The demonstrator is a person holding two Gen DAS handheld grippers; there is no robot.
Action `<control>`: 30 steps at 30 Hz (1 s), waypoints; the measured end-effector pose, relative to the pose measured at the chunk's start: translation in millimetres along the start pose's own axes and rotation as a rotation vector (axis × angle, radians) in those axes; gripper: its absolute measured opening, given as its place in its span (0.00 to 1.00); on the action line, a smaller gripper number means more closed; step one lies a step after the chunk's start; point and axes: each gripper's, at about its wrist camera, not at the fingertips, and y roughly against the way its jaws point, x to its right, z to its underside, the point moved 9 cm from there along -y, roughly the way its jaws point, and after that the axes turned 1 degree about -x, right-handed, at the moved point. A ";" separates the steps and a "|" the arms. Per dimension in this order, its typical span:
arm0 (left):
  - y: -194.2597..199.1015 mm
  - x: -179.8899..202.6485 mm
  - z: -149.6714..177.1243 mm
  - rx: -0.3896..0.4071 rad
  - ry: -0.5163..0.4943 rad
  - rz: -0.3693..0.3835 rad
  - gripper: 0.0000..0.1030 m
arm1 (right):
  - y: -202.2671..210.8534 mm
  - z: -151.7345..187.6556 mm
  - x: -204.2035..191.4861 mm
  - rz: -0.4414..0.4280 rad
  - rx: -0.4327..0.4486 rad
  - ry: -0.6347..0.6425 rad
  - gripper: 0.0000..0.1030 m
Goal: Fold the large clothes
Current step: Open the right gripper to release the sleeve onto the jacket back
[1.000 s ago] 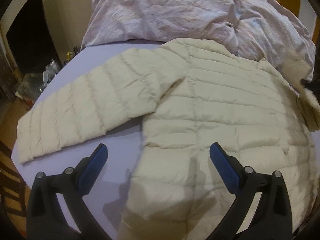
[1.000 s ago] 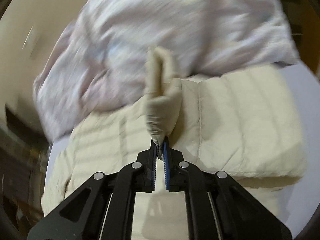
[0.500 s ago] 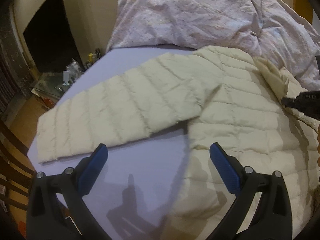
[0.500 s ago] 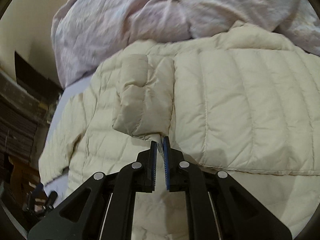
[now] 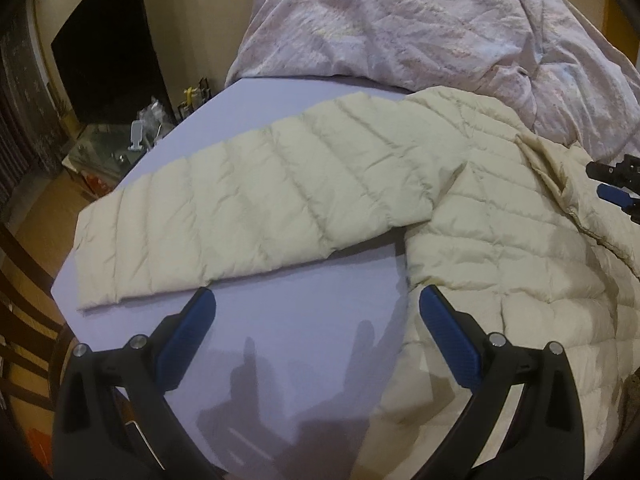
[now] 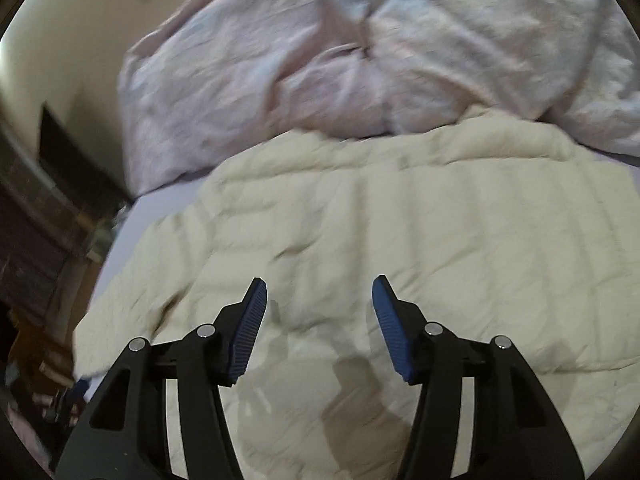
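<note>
A cream quilted puffer jacket [image 5: 480,208] lies flat on the lavender bed sheet [image 5: 304,320]. Its left sleeve [image 5: 256,208] stretches out to the left across the sheet. My left gripper [image 5: 316,320] is open and empty, above bare sheet just in front of the sleeve and left of the jacket body. My right gripper [image 6: 318,316] is open and empty above the jacket body [image 6: 400,240], where the other sleeve lies folded over it. Its tip also shows at the right edge of the left wrist view [image 5: 616,188].
A crumpled pink duvet [image 5: 420,28] is heaped along the far side of the bed, touching the jacket's collar end. A dark doorway [image 5: 108,52] and a cluttered low table [image 5: 120,148] stand beyond the bed's left edge. A wooden chair [image 5: 20,320] stands at the near left.
My right gripper has opened and let go of the sleeve cuff, which now lies on the jacket body. My left gripper has shifted left, off the jacket body to bare sheet near the left sleeve.
</note>
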 end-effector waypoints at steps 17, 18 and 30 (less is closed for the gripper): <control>-12.7 -41.1 13.5 -0.081 0.195 0.124 0.98 | -73.5 14.0 15.2 0.253 -0.091 0.116 0.61; -13.4 -49.5 14.8 -0.083 0.234 0.130 0.98 | -73.6 14.1 15.5 0.250 -0.090 0.114 0.61; -23.9 -116.0 15.2 -0.096 0.524 0.119 0.81 | -71.6 15.1 15.8 0.241 -0.079 0.115 0.62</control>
